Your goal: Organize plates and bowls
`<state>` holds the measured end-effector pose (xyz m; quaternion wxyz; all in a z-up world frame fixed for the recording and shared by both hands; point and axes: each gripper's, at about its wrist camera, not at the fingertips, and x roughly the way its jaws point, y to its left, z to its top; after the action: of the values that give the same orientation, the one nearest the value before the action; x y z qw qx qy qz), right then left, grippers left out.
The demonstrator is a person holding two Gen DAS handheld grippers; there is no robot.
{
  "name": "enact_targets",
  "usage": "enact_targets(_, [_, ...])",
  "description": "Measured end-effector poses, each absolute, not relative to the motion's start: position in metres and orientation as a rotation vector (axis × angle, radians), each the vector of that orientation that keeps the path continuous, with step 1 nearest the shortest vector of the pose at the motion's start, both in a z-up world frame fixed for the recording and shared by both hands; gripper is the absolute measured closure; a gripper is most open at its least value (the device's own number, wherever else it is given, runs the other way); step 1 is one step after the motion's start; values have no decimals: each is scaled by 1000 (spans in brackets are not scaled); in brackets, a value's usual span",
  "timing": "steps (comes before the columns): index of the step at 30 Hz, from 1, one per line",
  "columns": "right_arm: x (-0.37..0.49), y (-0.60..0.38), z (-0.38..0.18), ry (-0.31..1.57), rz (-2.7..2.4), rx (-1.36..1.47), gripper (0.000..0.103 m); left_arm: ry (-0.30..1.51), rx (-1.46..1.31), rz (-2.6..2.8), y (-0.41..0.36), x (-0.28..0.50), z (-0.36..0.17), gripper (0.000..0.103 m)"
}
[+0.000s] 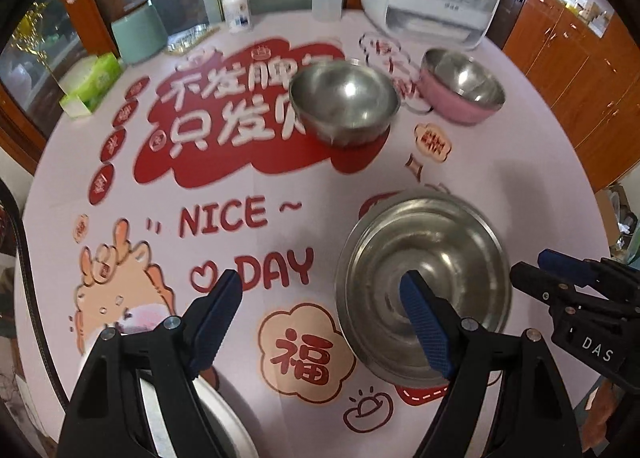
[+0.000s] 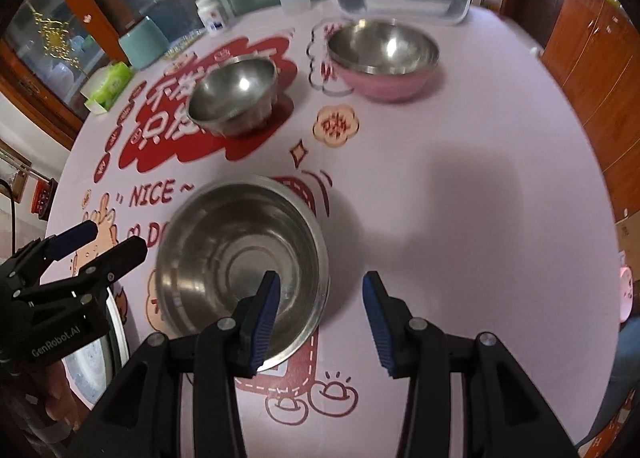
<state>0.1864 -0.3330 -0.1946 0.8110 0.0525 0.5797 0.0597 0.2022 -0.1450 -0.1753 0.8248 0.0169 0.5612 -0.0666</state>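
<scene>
- Near steel bowl standing upright on the surface, at the near middle, over the printed cloth.
- Right hand-held gripper spread wide, holding nothing; its left finger over the bowl's inside, its right finger over bare cloth, so the bowl's near-right rim lies between the two.
- Judged the closer tool for this bowl: rim straight ahead and slightly left of the right hand-held gripper.
- Left hand-held gripper also spread and empty; in its view the same bowl sits to the right, behind its right finger, with a white plate just under it at the near left.
- Round bowl, so no long axis; any rim point serves for a pinch.
- Far from here: a smaller steel bowl at far left-centre, and a pink bowl with a steel liner at far right, well apart from each other.
- Wide open cloth to the right of the near bowl; room to lift and carry toward the far bowls.
- Probable risk: the two tools near each other at the bowl's left side.
</scene>
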Motion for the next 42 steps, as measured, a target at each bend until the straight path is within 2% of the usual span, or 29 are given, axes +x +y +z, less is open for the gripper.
enact_targets(2, [191, -333, -205, 1270, 132, 123, 60, 1222, 34, -149, -146, 206, -186, 23])
enact_targets(5, [196, -335, -218, 1299, 133, 137, 61, 1255, 43, -162, -148, 208, -200, 31])
enact_targets(6, [197, -335, -222, 1309, 137, 144, 64, 1266, 47, -169, -149, 208, -204, 37])
enact_targets(7, [198, -336, -225, 1320, 141, 150, 71, 1279, 49, -172, -150, 209, -208, 40])
enact_targets(8, [198, -336, -227, 1329, 141, 156, 78, 1291, 48, -177, -150, 209, -211, 47])
enact_targets(13, [200, -338, -232, 1338, 176, 219, 93, 1342, 21, -234, -152, 209, -223, 83])
enact_targets(14, [200, -336, -231, 1338, 174, 212, 93, 1337, 12, -254, -152, 208, -223, 91])
enact_targets(20, [193, -331, -222, 1329, 182, 206, 93, 1312, 40, -253, -152, 198, -214, 90])
enact_targets(33, [138, -317, -176, 1230, 195, 185, 93, 1232, 10, -270, -130, 143, -160, 90])
enact_targets(42, [90, -310, -180, 1241, 216, 171, 93, 1224, 46, -301, -125, 85, -156, 90])
